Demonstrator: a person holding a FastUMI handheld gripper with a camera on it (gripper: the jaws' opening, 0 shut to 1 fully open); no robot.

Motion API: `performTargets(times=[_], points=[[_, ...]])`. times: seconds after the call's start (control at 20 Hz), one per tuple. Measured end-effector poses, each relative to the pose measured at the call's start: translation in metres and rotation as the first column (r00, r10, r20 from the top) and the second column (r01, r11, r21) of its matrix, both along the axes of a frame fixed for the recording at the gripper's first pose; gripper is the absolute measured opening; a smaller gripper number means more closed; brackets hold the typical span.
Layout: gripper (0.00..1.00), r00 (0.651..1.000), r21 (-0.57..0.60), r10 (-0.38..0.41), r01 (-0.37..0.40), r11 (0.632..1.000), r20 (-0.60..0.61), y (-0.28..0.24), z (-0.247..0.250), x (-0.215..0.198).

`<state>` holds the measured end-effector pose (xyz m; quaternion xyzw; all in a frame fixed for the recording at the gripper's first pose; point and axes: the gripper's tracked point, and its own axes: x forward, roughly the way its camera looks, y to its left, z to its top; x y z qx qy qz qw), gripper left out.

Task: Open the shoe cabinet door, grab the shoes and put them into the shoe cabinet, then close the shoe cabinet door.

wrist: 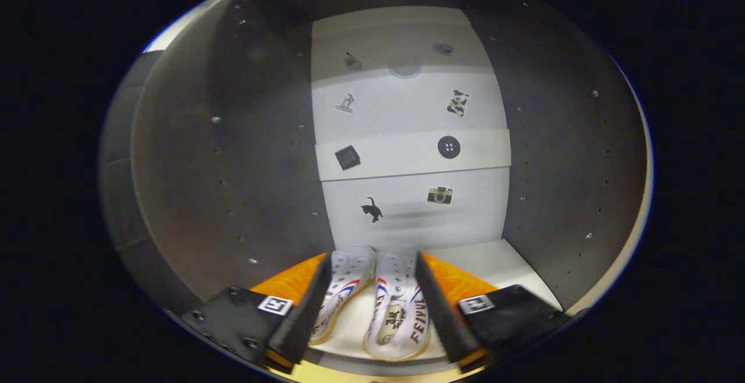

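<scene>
Item: pair of white canvas shoes [372,304], red and blue side stripes, lying side by side on the pale bottom shelf [500,261] of the open shoe cabinet [559,156], toes toward the white back panel [407,138]. Position: between the fingers, whose jaws stand apart; whether the pads still press the outer sides cannot be told. Judged purpose: held as a pair so both go in together, toes first. Gripper [368,307]: reached well inside, pointing level at the back panel, dark side walls [192,156] to either hand. Back panel: small stickers, among them a black cat [372,209] and a camera [440,195], beyond the fingertips. Door closing not yet done.
</scene>
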<state>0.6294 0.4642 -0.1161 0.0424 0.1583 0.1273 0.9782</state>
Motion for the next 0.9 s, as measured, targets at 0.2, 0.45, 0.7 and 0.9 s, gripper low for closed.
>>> performTargets(times=[0.2, 0.45, 0.7, 0.9], points=[[0.99, 0.997, 0.007, 0.03, -0.031, 0.999, 0.065, 0.001, 0.042, -0.065], [0.98, 0.983, 0.001, 0.084, -0.085, 0.996, 0.161, -0.014, 0.096, -0.163], [0.97, 0.974, 0.007, 0.103, -0.106, 0.994, 0.202, -0.046, 0.125, -0.25], [0.97, 0.975, -0.003, 0.101, -0.103, 0.995, 0.2, -0.079, 0.136, -0.311]])
